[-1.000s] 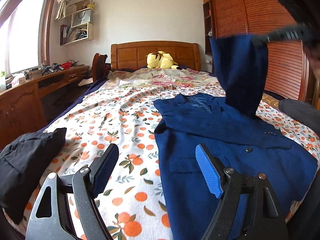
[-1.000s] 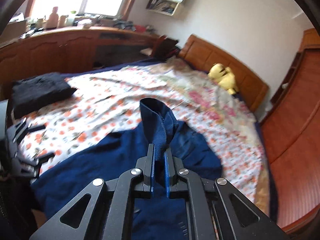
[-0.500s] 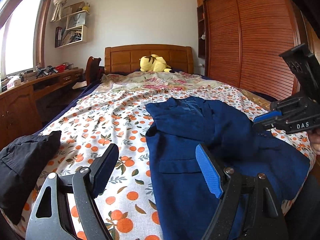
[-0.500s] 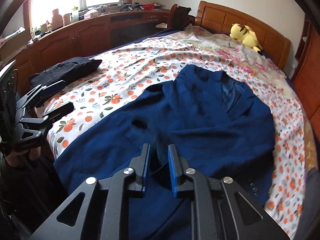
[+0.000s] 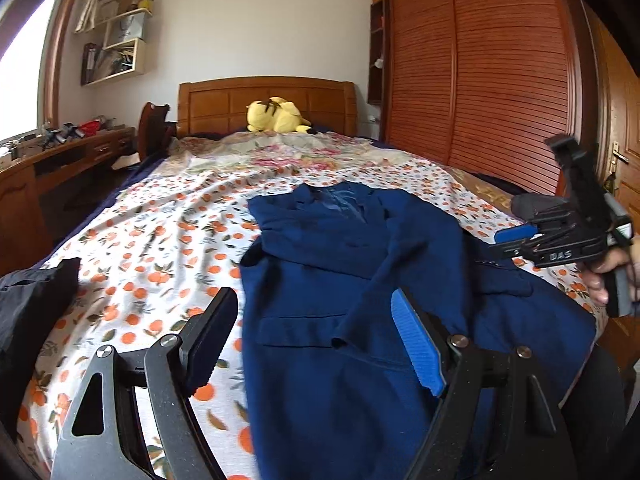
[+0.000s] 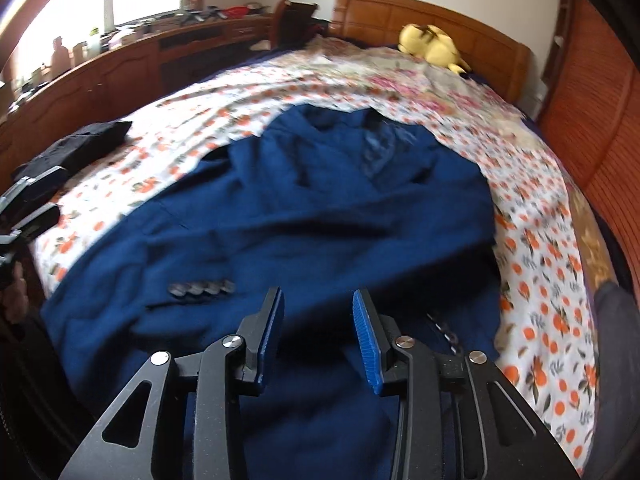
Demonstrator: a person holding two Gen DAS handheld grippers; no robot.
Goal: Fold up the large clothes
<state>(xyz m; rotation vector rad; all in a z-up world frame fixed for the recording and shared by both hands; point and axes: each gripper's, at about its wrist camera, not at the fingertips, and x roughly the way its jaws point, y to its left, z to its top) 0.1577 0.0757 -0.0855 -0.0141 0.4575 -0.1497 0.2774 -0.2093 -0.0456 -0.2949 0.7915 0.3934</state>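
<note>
A navy blue blazer [image 5: 332,280] lies face up on the bed, collar toward the headboard, one sleeve folded across its front with the cuff buttons [image 6: 200,288] showing. My left gripper [image 5: 312,340] is open and empty above the blazer's near left edge. My right gripper [image 6: 318,332] is open and empty just above the blazer's lower part; it also shows in the left wrist view [image 5: 560,240] at the right, over the blazer's right side.
The bed has an orange-print sheet [image 5: 152,248]. A folded black garment [image 5: 28,312] lies at its near left corner. A yellow plush toy [image 5: 276,116] sits by the wooden headboard. A desk [image 6: 120,64] runs along the left, a slatted wardrobe [image 5: 500,80] along the right.
My right gripper laid the lifted sleeve down across the blazer, then opened and let go of it. The left gripper stayed open, shifting slightly.
</note>
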